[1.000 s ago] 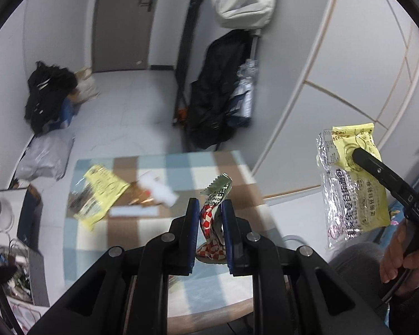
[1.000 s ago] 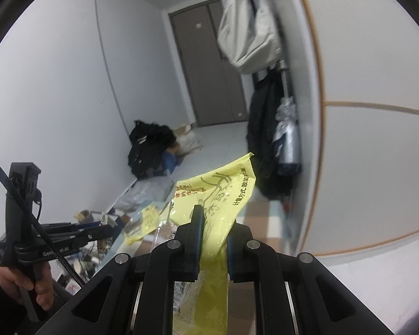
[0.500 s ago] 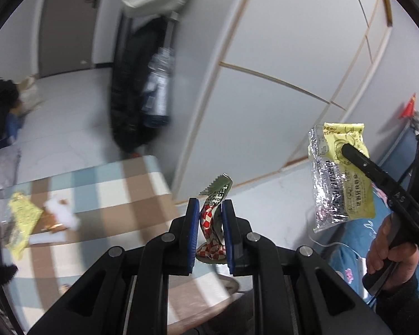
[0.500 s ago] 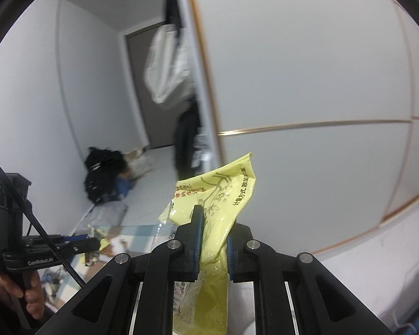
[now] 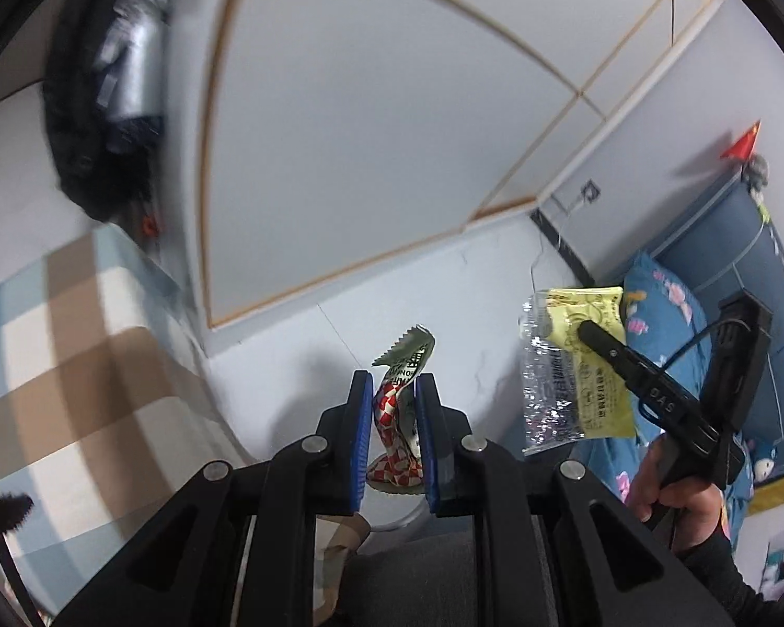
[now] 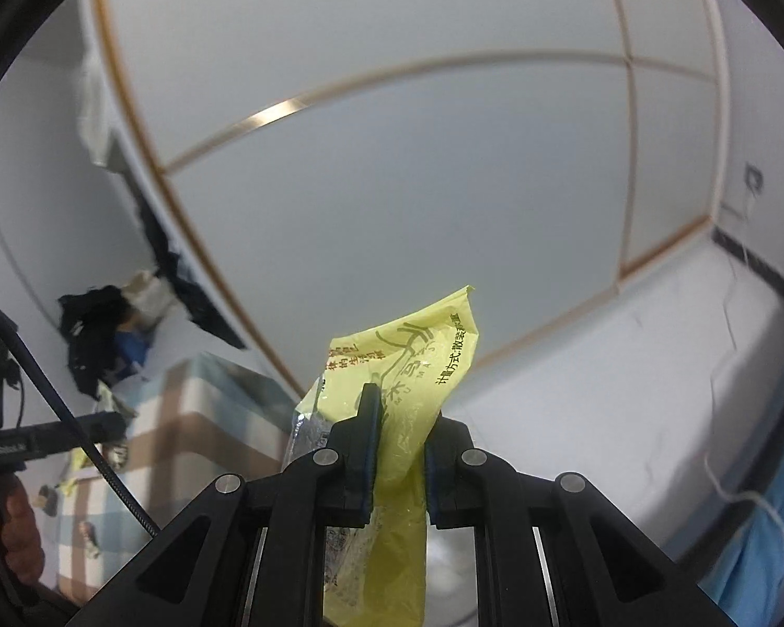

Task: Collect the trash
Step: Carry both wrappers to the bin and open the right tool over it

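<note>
In the left wrist view, at the left edge of the frame we see the checked table (image 5: 78, 366), and above it, upper left, a blurred dark coat (image 5: 94, 120) hanging beside the white panelled wall (image 5: 366, 130). At lower centre our left gripper (image 5: 394, 407) is clamped on a red-and-white wrapper (image 5: 394, 413), whose serrated green end sticks up above the blue pads (image 5: 361, 433). To the right, our right gripper (image 5: 588, 332) pinches a yellow packet (image 5: 585, 366) that hangs down, held up in the air in front of the blue bedding (image 5: 669, 313); our right hand (image 5: 674, 491) grips its handle at lower right. In the right wrist view, the left gripper's body (image 6: 36, 441) shows at the left edge, with the table (image 6: 193, 449) beyond it carrying small scraps (image 6: 78, 457) too blurred to name. At lower centre the right gripper (image 6: 400, 428) is closed on the packet (image 6: 418, 366), which rises above the pads toward the wall (image 6: 392, 183) and hangs below them. At the far right a white cable (image 6: 747, 501) trails by the bedding (image 6: 779, 522).
</note>
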`<state>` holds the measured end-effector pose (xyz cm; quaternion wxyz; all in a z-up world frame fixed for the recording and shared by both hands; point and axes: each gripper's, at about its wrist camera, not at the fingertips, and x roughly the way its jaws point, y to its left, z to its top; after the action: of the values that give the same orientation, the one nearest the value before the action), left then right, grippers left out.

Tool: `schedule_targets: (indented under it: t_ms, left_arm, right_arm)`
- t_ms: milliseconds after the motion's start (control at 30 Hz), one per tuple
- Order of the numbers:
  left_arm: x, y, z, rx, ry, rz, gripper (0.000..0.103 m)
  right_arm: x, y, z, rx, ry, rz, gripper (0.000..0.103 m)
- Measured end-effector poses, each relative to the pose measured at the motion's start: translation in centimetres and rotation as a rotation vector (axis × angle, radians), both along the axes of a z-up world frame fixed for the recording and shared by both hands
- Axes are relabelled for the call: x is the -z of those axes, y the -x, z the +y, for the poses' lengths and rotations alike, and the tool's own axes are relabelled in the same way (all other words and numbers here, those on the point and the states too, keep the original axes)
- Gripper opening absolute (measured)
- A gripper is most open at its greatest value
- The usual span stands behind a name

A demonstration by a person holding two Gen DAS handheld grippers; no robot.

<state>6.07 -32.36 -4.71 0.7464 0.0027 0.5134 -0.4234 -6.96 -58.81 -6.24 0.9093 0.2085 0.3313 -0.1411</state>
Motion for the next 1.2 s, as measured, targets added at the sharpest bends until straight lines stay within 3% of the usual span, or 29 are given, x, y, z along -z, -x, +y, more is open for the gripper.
schedule_targets:
  t_ms: [167, 300, 367, 467, 667, 900, 1200]
  left_arm:
    - [3.8, -0.3, -3.3, 0.066, -0.063, 0.077, 0.012]
    - [5.7, 0.3, -6.0, 0.162, -0.101, 0.057, 0.012]
    - [7.2, 0.5, -7.3, 0.184, -0.138, 0.089, 0.012]
    - [9.3, 0.5, -8.9, 0.206, -0.169, 0.158, 0.012]
    - [12.1, 1.0, -10.9, 0.26, -0.26, 0.193, 0.012]
    - [14.7, 0.9, -11.1, 0.255, -0.327, 0.26, 0.012]
    - [15.3, 0.8, -10.8, 0.227, -0.36, 0.294, 0.012]
  right_arm:
    - [4.2, -0.5, -1.9, 0.034, -0.037, 0.076, 0.013]
    - [7.5, -0.5, -2.9, 0.043, -0.064, 0.132, 0.013]
    - [9.2, -0.4, -3.3, 0.042, -0.082, 0.16, 0.013]
    - [12.8, -0.8, -4.0, 0.034, -0.126, 0.223, 0.013]
    - [19.6, -1.2, -3.7, 0.011, -0.256, 0.359, 0.013]
    - [24.0, -2.7, -1.8, -0.049, -0.331, 0.432, 0.016]
    - [27.5, -3.5, -0.8, -0.07, -0.419, 0.47, 0.016]
